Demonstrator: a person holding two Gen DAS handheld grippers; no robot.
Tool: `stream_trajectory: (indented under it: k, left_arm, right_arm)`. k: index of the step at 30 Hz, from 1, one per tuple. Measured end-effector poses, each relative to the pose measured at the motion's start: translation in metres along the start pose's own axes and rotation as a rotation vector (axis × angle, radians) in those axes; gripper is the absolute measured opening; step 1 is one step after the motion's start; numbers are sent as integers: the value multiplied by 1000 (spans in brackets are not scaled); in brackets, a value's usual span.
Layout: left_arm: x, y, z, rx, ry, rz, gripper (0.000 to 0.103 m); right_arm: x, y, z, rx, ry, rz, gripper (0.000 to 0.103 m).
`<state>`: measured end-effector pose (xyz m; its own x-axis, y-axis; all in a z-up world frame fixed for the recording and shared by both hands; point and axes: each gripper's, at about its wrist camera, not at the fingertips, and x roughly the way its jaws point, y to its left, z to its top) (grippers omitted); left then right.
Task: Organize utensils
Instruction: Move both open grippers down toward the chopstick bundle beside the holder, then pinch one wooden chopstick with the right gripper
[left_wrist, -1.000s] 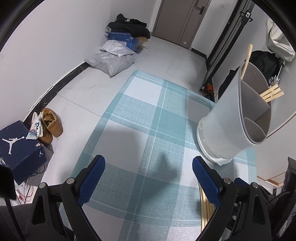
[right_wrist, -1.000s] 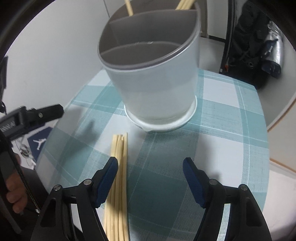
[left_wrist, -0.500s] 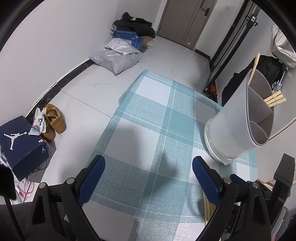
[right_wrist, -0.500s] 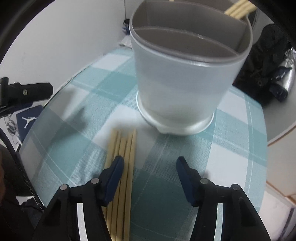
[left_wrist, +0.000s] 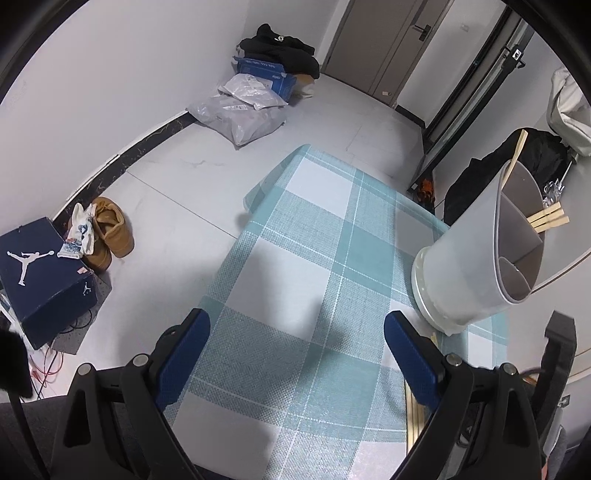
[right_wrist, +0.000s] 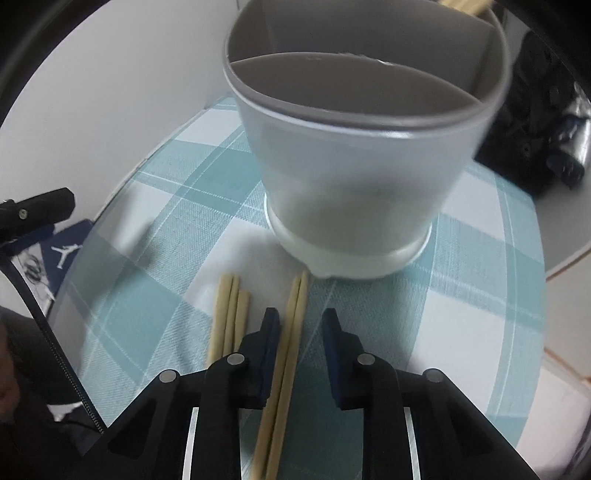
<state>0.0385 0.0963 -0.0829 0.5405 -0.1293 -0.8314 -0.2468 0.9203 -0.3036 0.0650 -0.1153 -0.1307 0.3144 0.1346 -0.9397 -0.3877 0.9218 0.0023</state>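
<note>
Chopsticks (right_wrist: 291, 332) lie on a teal-checked tablecloth (right_wrist: 480, 258), low in the right wrist view. Two of them run between the blue pads of the right gripper (right_wrist: 301, 328), their far tips almost at the base of a grey divided holder (right_wrist: 354, 177) that fills the upper centre. Three more chopsticks (right_wrist: 229, 314) lie just to the left, outside the jaws. The right jaws have just been closing around the pair; a gap shows beside the right-hand pad, so no firm grip yet.

In the left wrist view the left gripper (left_wrist: 295, 350) hangs wide open over bare cloth, holding nothing. The holder stands at the right edge, with several sticks already in its far compartments.

The sticks look light, stiff and smooth (likely to roll or scissor apart). Pinching both together near mid-length should keep them level and parallel.
</note>
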Motion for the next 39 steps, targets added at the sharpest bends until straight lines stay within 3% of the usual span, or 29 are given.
stream_trajectory:
  k: [15, 22, 25, 28, 39]
  left_arm:
    - [-7, -4, 0, 0, -18, -21, 94]
    - [-5, -4, -2, 25, -9, -10, 94]
    - [-2, -6, -6, 49, 6, -9, 94]
    - [4, -11, -12, 71, 29, -16, 94]
    - [32, -60, -43, 271, 154, -18, 94]
  right_arm:
    - [3, 11, 1, -63, 53, -91, 23]
    - [11, 12, 13, -113, 21, -95, 22]
    - [14, 11, 19, -109, 9, -44, 10]
    - [13, 8, 18, -91, -2, -2, 5]
    - [-18, -51, 8, 158, -92, 187, 4]
